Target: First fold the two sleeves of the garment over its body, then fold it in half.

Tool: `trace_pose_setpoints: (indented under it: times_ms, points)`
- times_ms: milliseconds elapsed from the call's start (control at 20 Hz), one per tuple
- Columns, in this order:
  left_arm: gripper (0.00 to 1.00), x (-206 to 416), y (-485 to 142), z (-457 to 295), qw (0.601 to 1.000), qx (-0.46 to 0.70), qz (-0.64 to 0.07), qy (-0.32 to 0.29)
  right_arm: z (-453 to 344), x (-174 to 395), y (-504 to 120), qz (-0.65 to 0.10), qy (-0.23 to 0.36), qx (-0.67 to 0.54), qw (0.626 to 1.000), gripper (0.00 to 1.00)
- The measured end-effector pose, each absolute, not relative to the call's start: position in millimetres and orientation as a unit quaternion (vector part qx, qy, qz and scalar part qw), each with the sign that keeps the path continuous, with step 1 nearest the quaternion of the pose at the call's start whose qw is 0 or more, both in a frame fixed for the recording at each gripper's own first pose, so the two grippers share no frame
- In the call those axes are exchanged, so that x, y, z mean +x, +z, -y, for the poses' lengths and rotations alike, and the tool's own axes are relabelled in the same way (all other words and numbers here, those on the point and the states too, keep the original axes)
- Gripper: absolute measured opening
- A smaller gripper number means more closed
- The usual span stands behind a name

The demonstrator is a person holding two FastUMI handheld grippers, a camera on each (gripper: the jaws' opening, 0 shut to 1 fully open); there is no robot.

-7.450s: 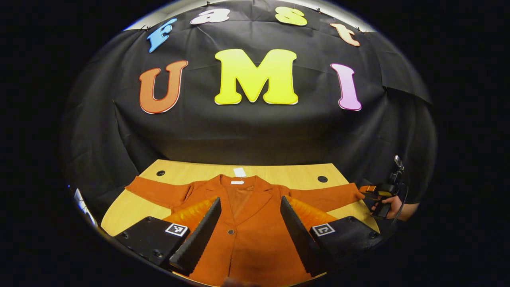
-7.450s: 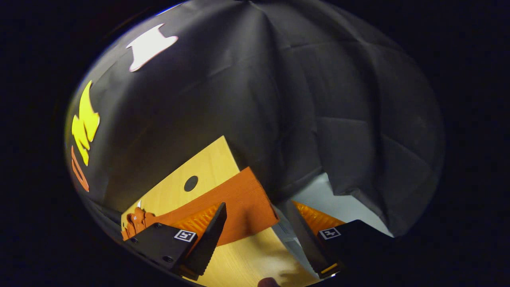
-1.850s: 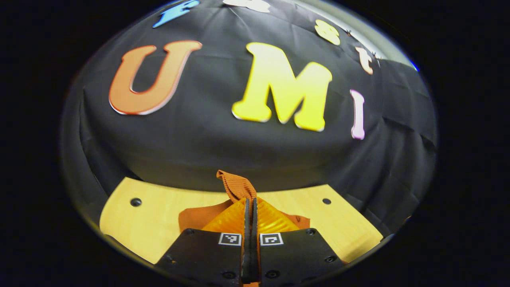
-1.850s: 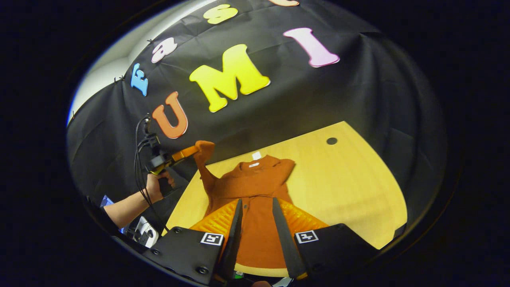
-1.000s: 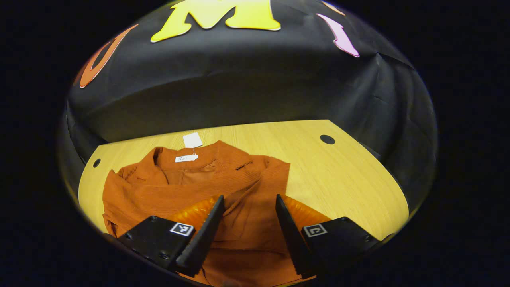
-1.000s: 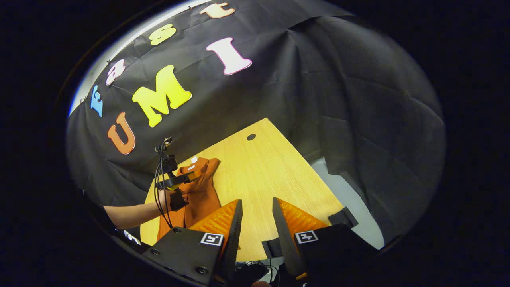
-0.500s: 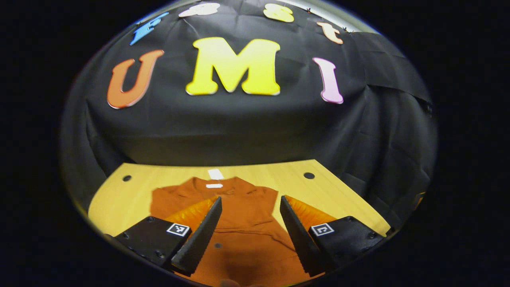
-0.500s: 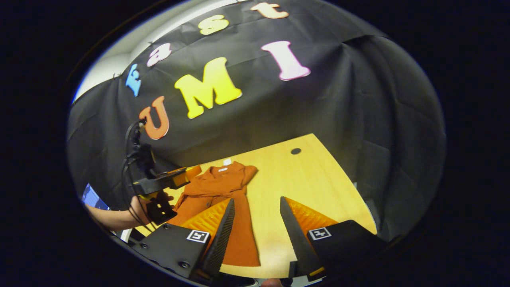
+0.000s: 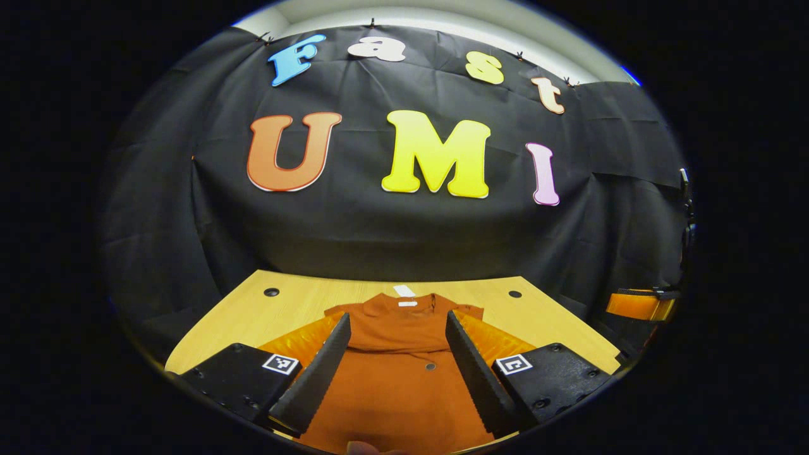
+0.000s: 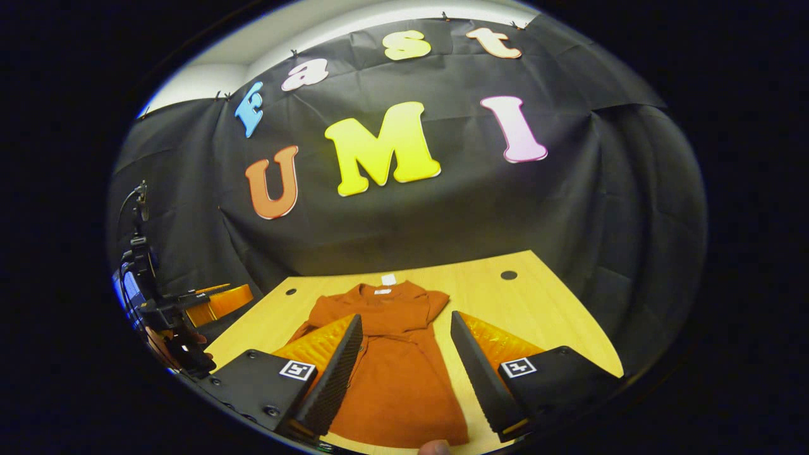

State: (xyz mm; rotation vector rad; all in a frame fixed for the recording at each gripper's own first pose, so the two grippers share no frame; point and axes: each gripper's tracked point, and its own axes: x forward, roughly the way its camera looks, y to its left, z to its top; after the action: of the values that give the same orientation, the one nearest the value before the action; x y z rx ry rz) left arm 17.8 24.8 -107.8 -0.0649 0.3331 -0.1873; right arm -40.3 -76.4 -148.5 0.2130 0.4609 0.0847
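Observation:
A rust-orange jacket lies flat on the wooden table, collar towards the wall, with both sleeves laid across its body. A white tag sits at the collar. My left gripper hovers open above the jacket's lower half, holding nothing. In the right gripper view the jacket lies between the fingers of my right gripper, which is open and holds nothing. The left gripper shows at the far left, off the table's edge, held by a hand. The right gripper shows at the right edge, beyond the table.
The table has two round cable holes near its back corners. Bare wood lies to the right of the jacket. Black cloth walls close in the back and sides.
The left gripper let go of the left sleeve, now across the body, and drew back open. The right gripper swung round from the table's right side to face the jacket.

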Motion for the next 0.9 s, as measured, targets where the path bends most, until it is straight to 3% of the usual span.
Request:
trace_pose_setpoints:
  times_ms: [200,250,300,550,900]
  points:
    - [0.97,-16.5,-157.4,-59.7,0.964,-0.075,-0.220,-0.132,73.9,-74.6,-189.2,-0.279,0.044,0.084,0.956,0.90]
    - [0.98,-25.5,-170.6,-70.9,0.957,-0.089,-0.241,-0.135,76.7,-85.9,-203.2,-0.294,0.046,0.073,0.952,0.87]
    - [0.98,-36.3,-187.3,-85.3,0.950,-0.097,-0.266,-0.131,85.2,-98.9,-222.2,-0.319,0.041,0.056,0.945,0.90]
    - [0.99,-96.1,-267.5,-139.5,0.902,-0.140,-0.384,-0.138,123.3,-153.8,-295.6,-0.405,0.007,0.041,0.913,0.90]
    - [0.99,-138.0,-328.5,-159.8,0.833,-0.221,-0.487,-0.141,126.5,-168.5,-352.5,-0.465,0.001,0.045,0.884,0.90]
